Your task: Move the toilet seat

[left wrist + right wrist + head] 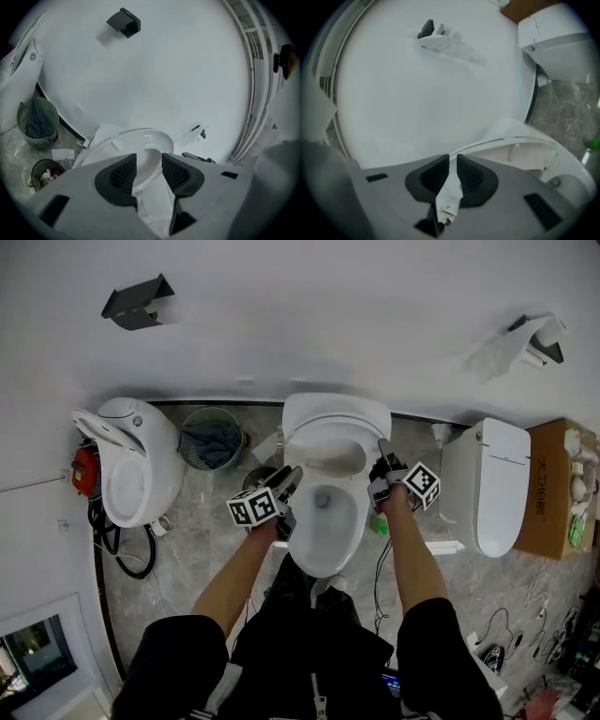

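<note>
White, glossy toilet seat point(328, 423) stood part-raised between left claw point(289, 482) and right claw point(382, 463); each clamped its rim.

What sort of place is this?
Probably a mock-up or test bathroom, not a home one: the middle toilet, left toilet and right toilet stand in one row along a wall, with a cardboard box and loose cables.

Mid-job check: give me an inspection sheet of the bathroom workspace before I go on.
Surface: grey stone floor.
Job's things: toilet seat, partly raised over the middle bowl.
Clutter: green basket, small bin, cardboard box.
Tools: left tool shut on the seat's left edge; right tool shut on its right edge.
Cables: black loop by the left toilet; more cables at lower right.
Surroundings: white wall, right toilet.
</note>
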`<move>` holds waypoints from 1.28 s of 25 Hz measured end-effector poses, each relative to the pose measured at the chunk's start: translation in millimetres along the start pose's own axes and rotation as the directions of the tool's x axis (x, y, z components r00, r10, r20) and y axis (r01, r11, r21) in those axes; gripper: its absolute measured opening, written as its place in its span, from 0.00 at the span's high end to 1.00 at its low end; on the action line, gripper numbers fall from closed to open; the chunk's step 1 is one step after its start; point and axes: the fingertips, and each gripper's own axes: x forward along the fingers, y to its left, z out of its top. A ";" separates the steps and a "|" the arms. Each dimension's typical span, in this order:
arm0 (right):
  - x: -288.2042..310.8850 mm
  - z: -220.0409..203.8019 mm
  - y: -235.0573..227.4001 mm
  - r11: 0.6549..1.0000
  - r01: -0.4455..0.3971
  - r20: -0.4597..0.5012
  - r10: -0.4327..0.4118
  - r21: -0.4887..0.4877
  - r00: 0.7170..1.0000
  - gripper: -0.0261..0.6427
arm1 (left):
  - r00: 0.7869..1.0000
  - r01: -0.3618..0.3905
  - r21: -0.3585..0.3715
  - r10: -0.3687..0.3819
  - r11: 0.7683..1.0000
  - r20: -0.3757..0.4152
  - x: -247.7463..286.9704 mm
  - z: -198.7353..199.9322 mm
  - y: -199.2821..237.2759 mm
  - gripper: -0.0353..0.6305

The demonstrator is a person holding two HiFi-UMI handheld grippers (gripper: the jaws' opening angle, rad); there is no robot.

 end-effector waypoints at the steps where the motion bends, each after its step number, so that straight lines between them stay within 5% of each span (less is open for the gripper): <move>1: -6.5 -4.0 4.6 0.999 0.002 -0.021 -0.003 -0.046 1.000 0.89 | 1.000 0.001 0.008 -0.001 1.000 0.005 -2.4 -1.2 -4.2 0.71; 4: -29.6 -15.1 19.5 0.979 0.000 -0.076 -0.016 -0.205 0.997 0.92 | 1.000 -0.002 0.046 0.002 0.999 0.010 -10.6 -8.8 -19.8 0.71; 6: -46.4 -20.1 31.5 0.932 -0.004 -0.103 -0.036 -0.363 0.994 0.94 | 1.000 0.007 0.085 -0.007 0.996 0.007 -15.8 -15.6 -34.4 0.71; 11: -89.3 -36.6 66.9 0.739 -0.053 -0.136 -0.052 -0.672 0.989 0.96 | 1.000 0.030 0.231 -0.030 0.973 -0.001 -35.2 -28.8 -73.3 0.71; 14: -116.3 -49.4 86.6 0.623 -0.092 -0.141 -0.030 -0.777 0.990 0.96 | 1.000 -0.003 0.408 0.006 0.913 -0.008 -50.7 -34.8 -92.5 0.75; 16: -136.7 -58.2 97.5 0.560 -0.115 -0.147 -0.012 -0.820 0.989 0.96 | 1.000 -0.021 0.482 0.022 0.876 0.004 -62.7 -39.3 -107.5 0.77; 22: -196.3 -86.7 116.8 0.442 -0.168 -0.173 0.029 -0.881 0.985 0.96 | 0.996 -0.074 0.561 0.033 0.825 0.084 -107.7 -54.4 -149.2 0.84; 26: -231.7 -99.7 124.7 0.354 -0.168 -0.163 0.044 -0.920 0.986 0.96 | 0.993 -0.095 0.658 0.028 0.747 0.112 -135.1 -73.1 -179.9 0.87; 29: -258.1 -112.3 131.1 0.322 -0.168 -0.156 0.064 -0.932 0.986 0.96 | 0.992 -0.102 0.706 0.016 0.701 0.128 -157.9 -89.5 -197.4 0.90; 32: -283.7 -122.9 135.2 0.316 -0.163 -0.145 0.079 -0.935 0.986 0.96 | 0.989 -0.110 0.716 0.008 0.690 0.144 -179.8 -103.6 -208.5 0.93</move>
